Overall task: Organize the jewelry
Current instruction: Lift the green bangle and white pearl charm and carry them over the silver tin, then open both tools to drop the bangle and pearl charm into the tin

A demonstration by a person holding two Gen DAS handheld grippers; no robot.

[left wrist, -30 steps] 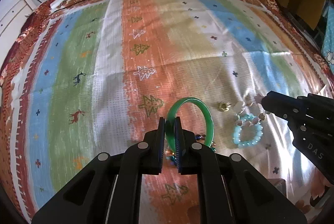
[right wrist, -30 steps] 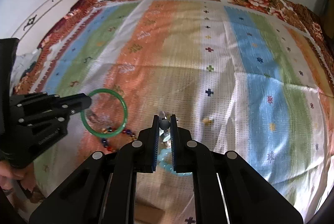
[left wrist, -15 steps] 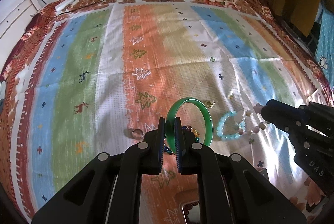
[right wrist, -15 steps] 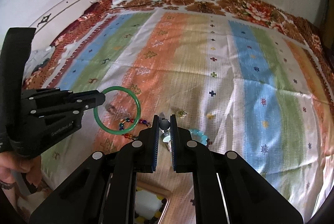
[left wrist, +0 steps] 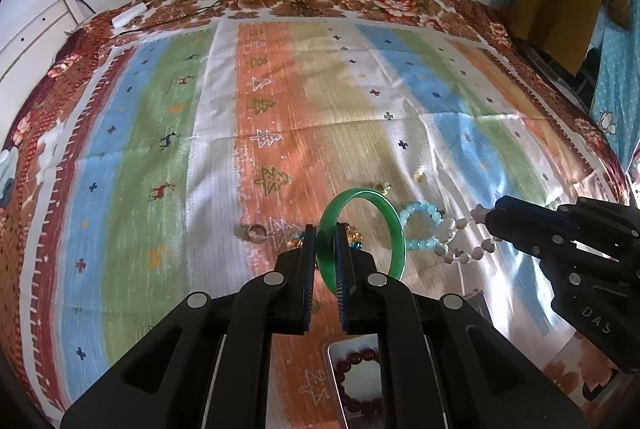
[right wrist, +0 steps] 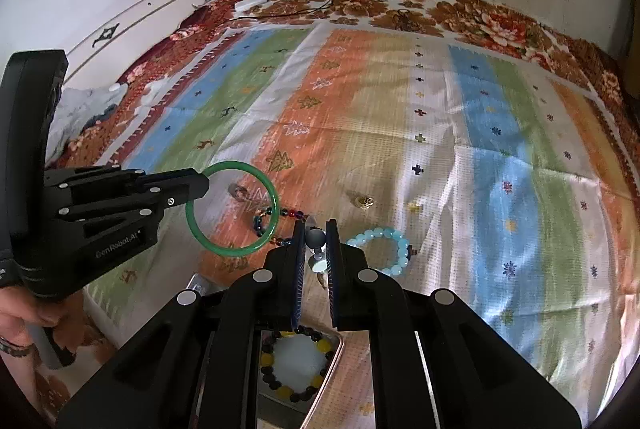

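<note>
My left gripper [left wrist: 324, 229] is shut on the rim of a green bangle [left wrist: 397, 229], held upright above the striped cloth. From the right wrist view the same gripper [right wrist: 200, 185] comes in from the left with the bangle [right wrist: 230, 251]. The right gripper [right wrist: 314, 229] is shut on a grey bead [right wrist: 315, 237] of a pale bead string; the string [left wrist: 446, 229] dangles from it [left wrist: 494, 215] in the left wrist view. A light blue bead bracelet [right wrist: 400, 239] and a multicoloured bead bracelet [right wrist: 292, 213] lie on the cloth.
A small gold piece [right wrist: 362, 203] and a ring [left wrist: 256, 232] lie on the cloth. Below the grippers sit a metal tray [left wrist: 330, 357] with a dark red bead bracelet and a tray [right wrist: 338, 353] with a black and yellow one. A person's hand [right wrist: 20, 317] is at the left edge.
Both grippers have risen and drawn back from the cloth, each keeping its piece. The trays have come into view at the bottom of both views.
</note>
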